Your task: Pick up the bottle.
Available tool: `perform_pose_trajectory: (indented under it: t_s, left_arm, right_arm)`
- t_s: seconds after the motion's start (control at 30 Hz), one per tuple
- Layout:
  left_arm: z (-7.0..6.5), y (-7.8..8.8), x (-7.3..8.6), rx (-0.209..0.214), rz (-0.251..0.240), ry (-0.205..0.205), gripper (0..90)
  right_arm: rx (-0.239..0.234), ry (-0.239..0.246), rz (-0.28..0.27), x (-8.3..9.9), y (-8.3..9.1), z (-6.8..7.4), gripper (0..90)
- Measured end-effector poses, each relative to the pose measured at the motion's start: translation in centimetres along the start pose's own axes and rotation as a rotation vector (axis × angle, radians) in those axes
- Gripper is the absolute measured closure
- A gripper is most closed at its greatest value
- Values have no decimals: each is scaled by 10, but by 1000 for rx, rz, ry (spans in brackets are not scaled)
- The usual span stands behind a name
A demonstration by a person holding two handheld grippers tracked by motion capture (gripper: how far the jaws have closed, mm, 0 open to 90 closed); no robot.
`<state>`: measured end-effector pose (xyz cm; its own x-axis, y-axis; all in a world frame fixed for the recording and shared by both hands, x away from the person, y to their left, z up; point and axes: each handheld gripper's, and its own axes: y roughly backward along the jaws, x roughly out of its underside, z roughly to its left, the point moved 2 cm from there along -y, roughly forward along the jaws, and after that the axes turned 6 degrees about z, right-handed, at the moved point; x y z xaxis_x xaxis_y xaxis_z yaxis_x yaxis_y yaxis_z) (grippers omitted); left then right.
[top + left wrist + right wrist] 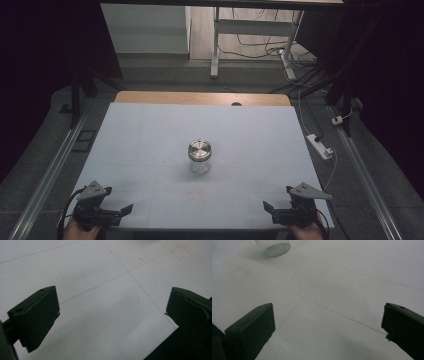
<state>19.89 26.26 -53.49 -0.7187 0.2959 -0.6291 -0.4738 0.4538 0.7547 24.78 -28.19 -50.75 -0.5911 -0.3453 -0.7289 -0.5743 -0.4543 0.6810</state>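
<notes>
So the glass jar [199, 157] sat upright pretty much dead centre on the white surface [150, 135], with its shiny metal lid [199, 149] on top. Nothing was touching it. Both tongs were parked down at the near edge, well apart from the jar and from each other. The left tongs [125, 210] were at the near left corner, tips pointing inward, jaws spread wide with nothing between them; the left gripper view just had bare white sheet and thin lines between the two black jaws. The right tongs [267, 207] were at the near right corner, same deal: wide open, empty. In the right gripper view the jar's base [276, 248] poked in at the top left, far off from the jaws. There was a faint reddish square mark [240, 272] on the sheet near it. A white power strip [320, 146] lay on the floor off the right side.
</notes>
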Motion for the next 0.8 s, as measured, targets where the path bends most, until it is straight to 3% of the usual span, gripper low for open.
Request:
perform_pose_trajectory:
  t_s: [0.5, 0.8]
  left_arm:
    - [-2, -3, -1, 7, 31, -20, 0]
    - [-1, -2, -1, 8, 26, -14, 0]
  right_arm:
    - [-16, -6, 3, 0, 0, -1, 0]
    - [-17, 10, 11, 0, -1, 0, 0]
